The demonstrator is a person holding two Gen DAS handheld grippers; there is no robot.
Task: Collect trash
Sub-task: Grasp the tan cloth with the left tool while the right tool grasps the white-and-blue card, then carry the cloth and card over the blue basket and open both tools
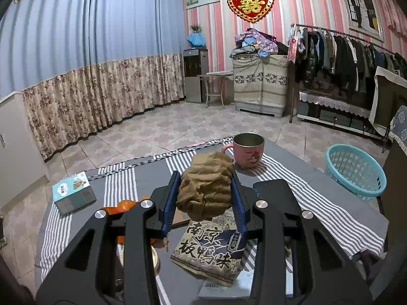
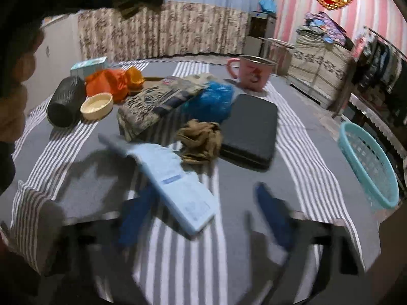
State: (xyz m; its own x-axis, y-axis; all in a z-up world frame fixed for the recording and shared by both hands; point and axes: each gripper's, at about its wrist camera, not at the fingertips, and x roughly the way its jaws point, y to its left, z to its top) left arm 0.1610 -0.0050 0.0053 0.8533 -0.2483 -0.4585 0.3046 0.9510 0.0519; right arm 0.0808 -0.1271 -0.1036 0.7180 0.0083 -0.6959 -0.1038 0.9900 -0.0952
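Note:
My left gripper point(image 1: 204, 178) is shut on a crumpled brown paper wad point(image 1: 206, 185) and holds it above the striped tablecloth point(image 1: 119, 185). Below it lies a printed snack bag point(image 1: 211, 249). In the blurred right wrist view my right gripper point(image 2: 204, 190) hovers low over the table with its blue fingers point(image 2: 273, 216) apart. The near end of a light blue leaflet point(image 2: 178, 185) lies between them, and the pads do not press on it. Another brown paper wad point(image 2: 199, 139) rests beside a blue plastic bag point(image 2: 211, 99). A teal basket point(image 1: 356, 172) point(image 2: 368, 167) stands off the table's right edge.
A pink mug point(image 1: 248, 150) point(image 2: 251, 73) and a black case point(image 1: 274, 190) point(image 2: 250, 129) sit on the table. Orange plastic point(image 2: 112, 81), a black cylinder point(image 2: 66, 101), a cream bowl point(image 2: 96, 106) and a teal box point(image 1: 72, 193) are at the left. A person's sleeve fills the left edge.

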